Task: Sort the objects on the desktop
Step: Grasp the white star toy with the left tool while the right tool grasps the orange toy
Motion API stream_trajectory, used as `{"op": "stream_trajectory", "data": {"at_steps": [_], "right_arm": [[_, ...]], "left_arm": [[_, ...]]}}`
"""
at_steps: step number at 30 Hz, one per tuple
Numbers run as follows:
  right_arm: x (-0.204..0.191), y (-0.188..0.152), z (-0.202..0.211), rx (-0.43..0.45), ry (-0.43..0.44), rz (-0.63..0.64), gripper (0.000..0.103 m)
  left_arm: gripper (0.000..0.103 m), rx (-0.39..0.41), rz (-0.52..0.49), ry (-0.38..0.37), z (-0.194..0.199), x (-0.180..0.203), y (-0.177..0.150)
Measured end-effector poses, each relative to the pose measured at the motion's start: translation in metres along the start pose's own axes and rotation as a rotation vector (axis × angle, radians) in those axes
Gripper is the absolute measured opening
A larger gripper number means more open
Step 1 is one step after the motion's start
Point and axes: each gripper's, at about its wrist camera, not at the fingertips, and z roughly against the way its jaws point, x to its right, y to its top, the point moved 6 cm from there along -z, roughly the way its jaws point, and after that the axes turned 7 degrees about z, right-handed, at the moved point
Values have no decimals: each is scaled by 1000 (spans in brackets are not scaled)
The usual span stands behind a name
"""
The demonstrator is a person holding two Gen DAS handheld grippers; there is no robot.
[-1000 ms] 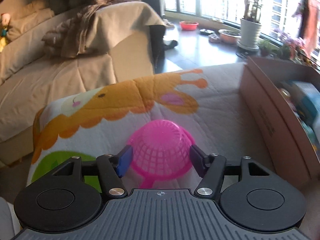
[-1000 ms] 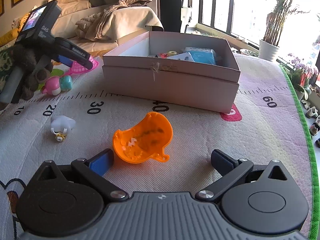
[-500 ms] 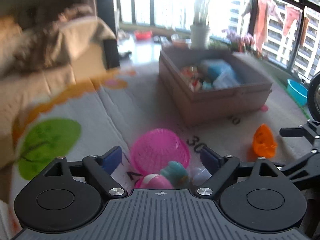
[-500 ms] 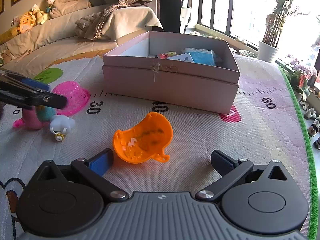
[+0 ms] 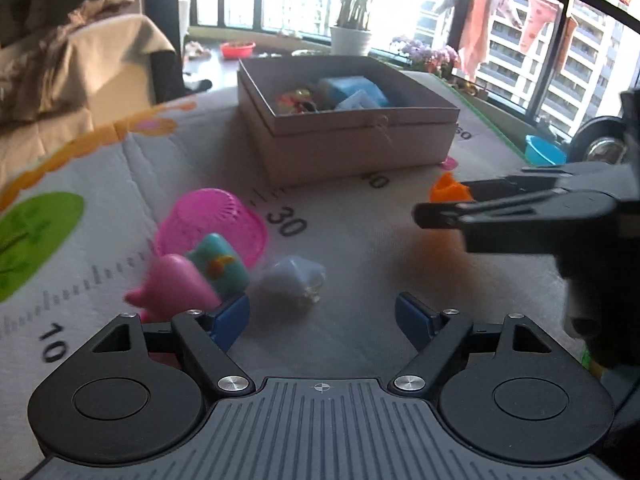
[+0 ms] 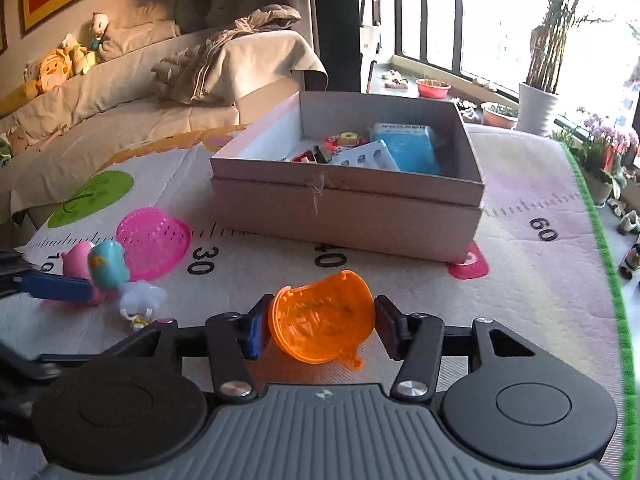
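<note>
My right gripper (image 6: 318, 326) is shut on an orange plastic strainer cup (image 6: 322, 322), its open side toward the camera, low over the mat. The cup also shows in the left wrist view (image 5: 450, 190), behind the right gripper's dark body. My left gripper (image 5: 322, 314) is open and empty, just short of a small white toy (image 5: 292, 282). A pink and teal toy (image 5: 192, 284) lies by its left finger (image 5: 230, 316). A pink strainer basket (image 5: 210, 228) sits upside down behind that toy. The open cardboard box (image 6: 348, 208) holds several items.
The play mat (image 6: 540, 300) with printed ruler numbers covers the table; its green edge runs along the right. A sofa (image 6: 120, 92) with blankets and plush toys stands behind on the left. Plant pots (image 6: 536, 108) line the window.
My right gripper has closed on the orange cup and moved forward. My left gripper has let go of the pink basket, swung right and pulled back toward the white toy.
</note>
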Motion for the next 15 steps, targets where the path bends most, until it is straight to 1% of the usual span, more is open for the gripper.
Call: {"op": "stream_trajectory", "data": {"at_steps": [1, 4, 5, 8, 10, 13, 15], "right_arm": [[1, -2, 3, -2, -4, 4, 53], [5, -11, 8, -12, -37, 20, 53], [6, -15, 9, -18, -47, 19, 53], [10, -24, 9, -41, -43, -11, 53], [10, -27, 9, -36, -49, -15, 53], [5, -27, 7, -35, -64, 3, 53], [3, -27, 7, -37, -61, 15, 53]], "left_arm": [[85, 4, -1, 6, -2, -3, 0], [86, 20, 13, 71, -9, -16, 5], [86, 21, 24, 78, -9, -21, 8], [86, 24, 36, 46, -6, -21, 10], [85, 23, 26, 36, -6, -16, 10], [76, 10, 37, 47, -14, -11, 10], [69, 3, 41, 65, -19, -9, 10]]}}
